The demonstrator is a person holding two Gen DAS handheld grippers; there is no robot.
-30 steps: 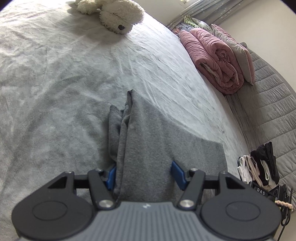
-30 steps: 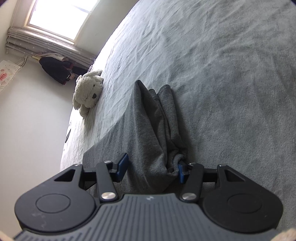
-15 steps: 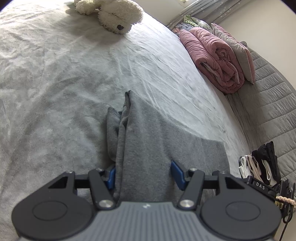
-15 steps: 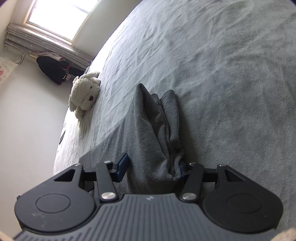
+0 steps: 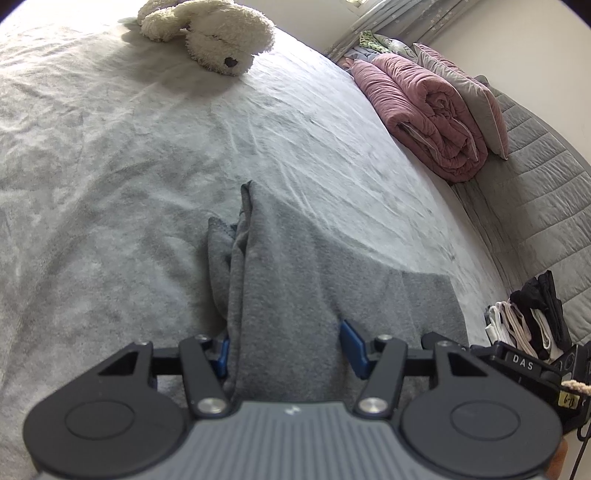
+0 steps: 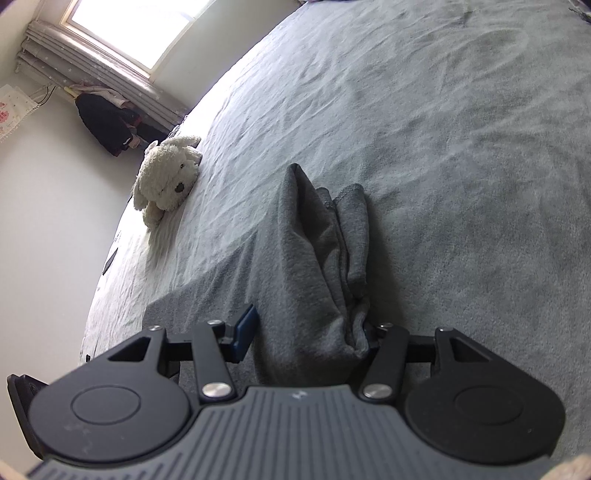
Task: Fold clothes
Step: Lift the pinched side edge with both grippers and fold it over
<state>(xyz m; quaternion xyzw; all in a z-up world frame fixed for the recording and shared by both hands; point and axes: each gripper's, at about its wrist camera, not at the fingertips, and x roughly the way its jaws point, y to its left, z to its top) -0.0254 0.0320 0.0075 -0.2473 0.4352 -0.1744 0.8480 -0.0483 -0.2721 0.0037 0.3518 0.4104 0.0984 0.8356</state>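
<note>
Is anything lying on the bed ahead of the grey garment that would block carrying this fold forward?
Nothing visible does. The grey garment sits between the fingers of both the left gripper and right gripper. The bedsheet ahead is bare; the plush dog lies far off.

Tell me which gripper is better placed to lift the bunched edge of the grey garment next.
Right, probably. The right gripper has the bunched folds of the grey garment piled against its finger; the left gripper, also open, straddles mostly flat cloth.

"DAS" on black device point(image 5: 522, 366); handwritten "6-13" on yellow tag point(image 5: 567, 399).
</note>
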